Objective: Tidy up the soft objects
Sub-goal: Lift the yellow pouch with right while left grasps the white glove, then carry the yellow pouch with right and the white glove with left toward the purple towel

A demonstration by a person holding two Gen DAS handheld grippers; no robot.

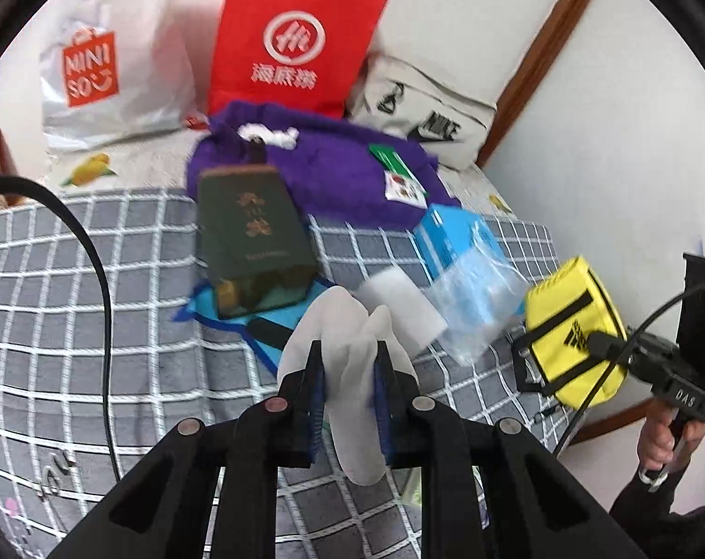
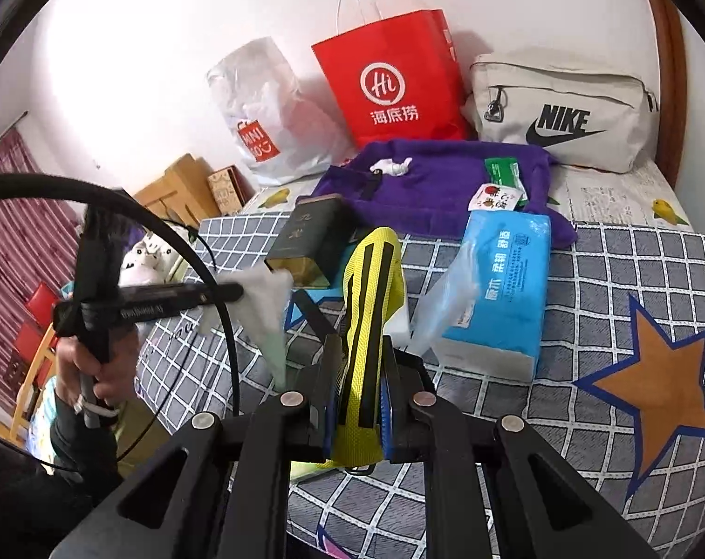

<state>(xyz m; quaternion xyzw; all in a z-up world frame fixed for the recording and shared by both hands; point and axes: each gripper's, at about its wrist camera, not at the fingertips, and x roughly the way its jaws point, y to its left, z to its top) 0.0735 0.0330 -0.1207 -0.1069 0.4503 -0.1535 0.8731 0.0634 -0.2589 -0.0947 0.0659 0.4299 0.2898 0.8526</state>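
Left tool (image 1: 350,363) pinches a white cloth (image 1: 352,321), right tool (image 2: 361,358) clamps the yellow pouch (image 2: 371,307) over the bed (image 2: 608,279), so I'd guess the cloth goes into it next.

On the bed (image 2: 585,279), a towel (image 2: 436,186) lies far, before three bags along the wall; the tissue pack (image 2: 506,289) lies nearer, right of the box (image 2: 310,242).

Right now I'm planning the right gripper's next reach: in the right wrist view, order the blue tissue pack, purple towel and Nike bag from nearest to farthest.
1. Blue tissue pack, just ahead, slightly right.
2. Purple towel, behind the pack, mid-bed.
3. Nike bag, far right against the wall.
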